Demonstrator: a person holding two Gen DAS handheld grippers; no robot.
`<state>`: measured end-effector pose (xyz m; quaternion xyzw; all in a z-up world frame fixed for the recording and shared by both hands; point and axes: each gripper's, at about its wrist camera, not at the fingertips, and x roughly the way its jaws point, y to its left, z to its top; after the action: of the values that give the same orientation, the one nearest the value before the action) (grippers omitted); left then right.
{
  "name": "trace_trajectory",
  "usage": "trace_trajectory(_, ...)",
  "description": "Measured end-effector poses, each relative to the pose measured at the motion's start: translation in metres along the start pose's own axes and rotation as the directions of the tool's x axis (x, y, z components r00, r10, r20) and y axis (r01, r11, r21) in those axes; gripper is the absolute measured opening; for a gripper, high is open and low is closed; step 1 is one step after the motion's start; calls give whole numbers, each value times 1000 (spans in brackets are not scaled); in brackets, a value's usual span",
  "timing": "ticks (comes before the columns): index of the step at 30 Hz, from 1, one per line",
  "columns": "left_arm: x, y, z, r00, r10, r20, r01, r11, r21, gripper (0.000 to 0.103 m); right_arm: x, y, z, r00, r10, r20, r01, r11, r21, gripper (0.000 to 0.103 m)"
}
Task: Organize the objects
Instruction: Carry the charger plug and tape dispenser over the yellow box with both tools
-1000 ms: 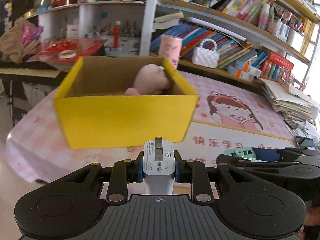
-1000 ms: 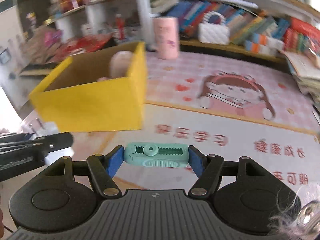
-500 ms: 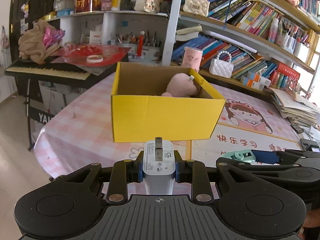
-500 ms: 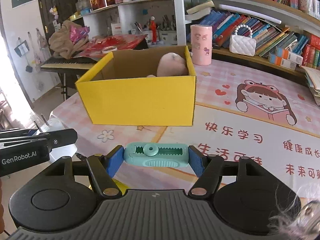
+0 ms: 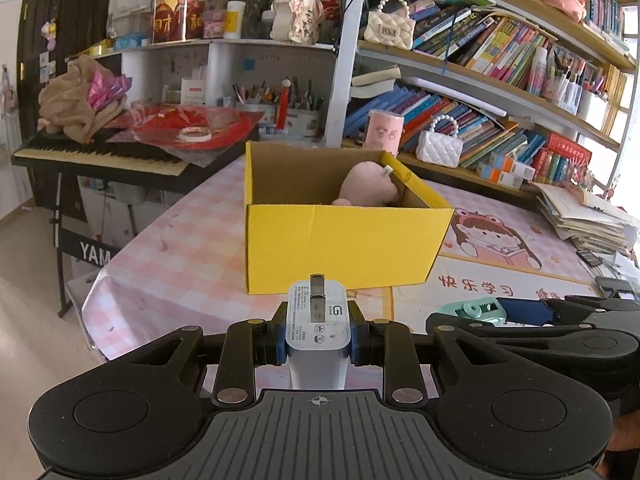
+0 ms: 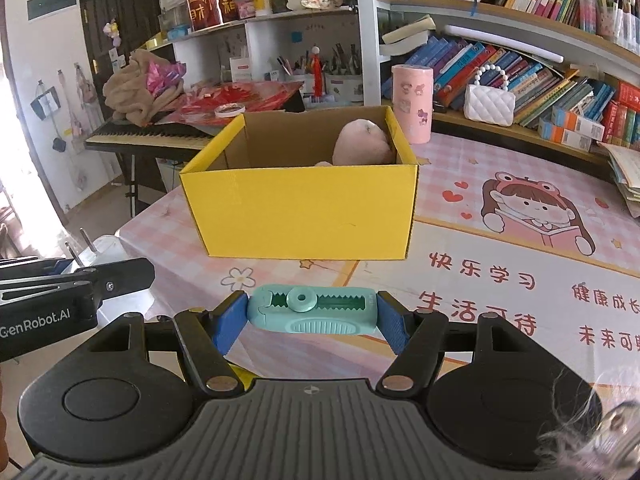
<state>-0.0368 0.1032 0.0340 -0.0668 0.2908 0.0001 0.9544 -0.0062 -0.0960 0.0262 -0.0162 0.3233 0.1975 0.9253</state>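
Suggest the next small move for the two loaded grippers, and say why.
Probably carry both forward over the yellow box. The left gripper is shut on a white charger, the right gripper on a teal clip, and both sit short of the open box holding a pink plush.

pink plush toy (image 5: 368, 185): lower half behind yellow box (image 5: 344, 248) wall | keyboard (image 5: 100, 158): brand lettering cut short
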Motion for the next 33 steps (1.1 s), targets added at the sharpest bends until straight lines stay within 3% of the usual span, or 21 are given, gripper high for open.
trace_trajectory(13, 11, 2, 28, 997, -31, 69, 31, 1000, -5, 25, 15, 6, 26, 1000, -3, 7, 3, 1000, -31, 67)
trace_trajectory(25, 53, -5, 84, 986, 44, 161, -36, 998, -52, 25, 53, -20, 86, 997, 32, 70, -27, 997, -77, 67)
trace_trajectory(33, 102, -15, 107, 985, 98, 144, -93, 995, -41, 25, 91, -34, 119, 993, 64, 96, -47, 985, -168, 67)
